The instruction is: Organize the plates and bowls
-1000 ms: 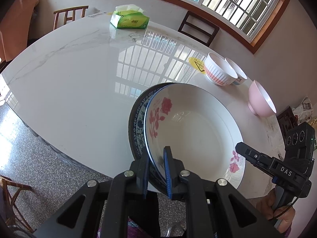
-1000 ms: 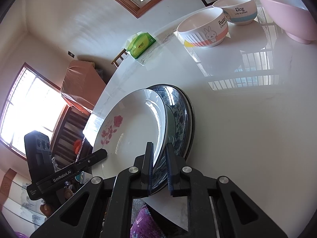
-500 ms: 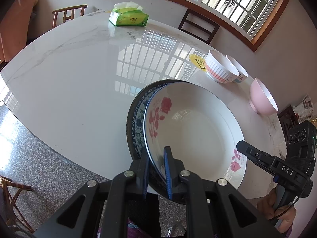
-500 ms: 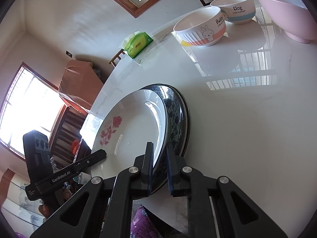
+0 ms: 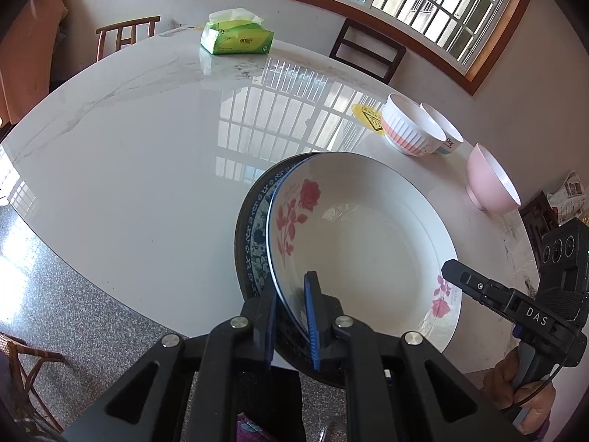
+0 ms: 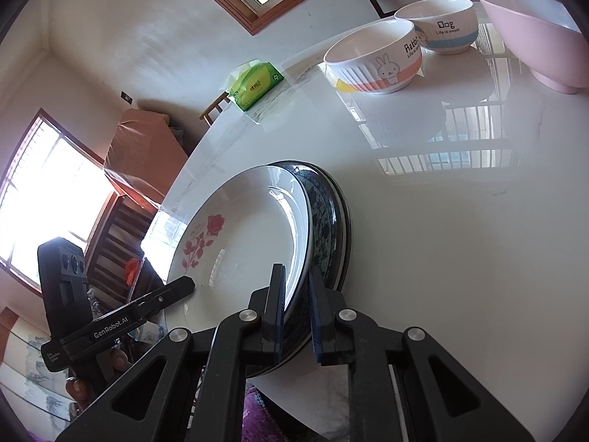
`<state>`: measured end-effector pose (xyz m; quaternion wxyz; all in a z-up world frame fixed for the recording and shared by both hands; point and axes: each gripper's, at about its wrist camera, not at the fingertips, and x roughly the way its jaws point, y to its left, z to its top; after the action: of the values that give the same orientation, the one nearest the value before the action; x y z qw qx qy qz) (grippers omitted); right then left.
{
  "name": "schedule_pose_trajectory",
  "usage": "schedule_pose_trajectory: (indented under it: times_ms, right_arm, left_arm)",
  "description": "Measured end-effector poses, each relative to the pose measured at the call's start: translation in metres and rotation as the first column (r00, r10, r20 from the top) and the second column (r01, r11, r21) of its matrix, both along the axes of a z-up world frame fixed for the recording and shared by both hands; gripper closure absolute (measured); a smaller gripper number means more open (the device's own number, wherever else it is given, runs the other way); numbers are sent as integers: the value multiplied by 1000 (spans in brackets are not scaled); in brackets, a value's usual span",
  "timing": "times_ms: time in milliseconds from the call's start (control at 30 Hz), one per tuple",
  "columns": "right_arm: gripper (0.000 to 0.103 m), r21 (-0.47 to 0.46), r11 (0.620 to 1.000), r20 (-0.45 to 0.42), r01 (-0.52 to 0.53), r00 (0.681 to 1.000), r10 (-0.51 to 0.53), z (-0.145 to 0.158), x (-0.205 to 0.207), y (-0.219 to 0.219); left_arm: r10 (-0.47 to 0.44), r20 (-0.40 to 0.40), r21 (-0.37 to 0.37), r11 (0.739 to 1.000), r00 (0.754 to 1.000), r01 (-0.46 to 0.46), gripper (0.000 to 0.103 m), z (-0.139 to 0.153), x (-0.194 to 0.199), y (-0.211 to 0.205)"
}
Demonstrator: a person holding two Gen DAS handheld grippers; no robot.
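Observation:
A stack of plates is held over the table's near edge: a white plate with red roses (image 5: 364, 243) on top of a blue-patterned plate (image 5: 254, 235). My left gripper (image 5: 292, 316) is shut on the stack's near rim. My right gripper (image 6: 297, 313) is shut on the same stack (image 6: 250, 243) from the other side. Each gripper shows in the other's view, the right (image 5: 515, 305) and the left (image 6: 121, 320). A rabbit bowl (image 6: 375, 60), a "Dog" bowl (image 6: 441, 24) and a pink bowl (image 6: 541, 37) stand on the table further back.
The round white marble table (image 5: 147, 147) carries a green tissue pack (image 5: 235, 37) at its far side and a yellow sticker (image 5: 368, 118) by the bowls. Wooden chairs (image 5: 364, 51) stand around it, with windows behind.
Both grippers and the plate stack have drawn slightly back toward the table's near edge. Both grips are unchanged.

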<state>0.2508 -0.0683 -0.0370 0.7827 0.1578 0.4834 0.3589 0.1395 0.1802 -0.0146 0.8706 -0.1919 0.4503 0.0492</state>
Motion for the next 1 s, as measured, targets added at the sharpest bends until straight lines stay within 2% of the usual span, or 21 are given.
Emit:
schedule_pose_trajectory:
  times_ms: [333,433,500,600,700,800,1000]
  right_arm:
    - [89,-32,999,49,5,999,-4,3,-1,3]
    - [88,-58,998,104,18,995,-12,10,-3,4]
    - [88,-69,997,150,28,988,-17,17,-6,4]
    - [82,-55,998,178,34,984,-24,25,-8,2]
    - [77,-37,998,184,44,982,-37,25,-8,-4]
    - [77,-47,995,194,83,978,-72,19,-6,-15]
    - [76,-103,970,243,218,952,-188,13,6,-62]
  left_arm:
    - [-6,22,71,997,1000,4,83,1,-2,-6]
    - [-4,35,139,990,999,-1,83,3,-3,-10]
    - [-1,38,148,989,999,-5,83,4,-3,-11]
    - [11,54,168,986,998,-20,84,6,-5,-12]
    - [11,103,234,972,995,-35,83,18,-11,-17]
    - [2,140,307,951,990,-45,83,27,-15,-26]
    - [-33,142,327,945,989,-16,83,32,-13,-38]
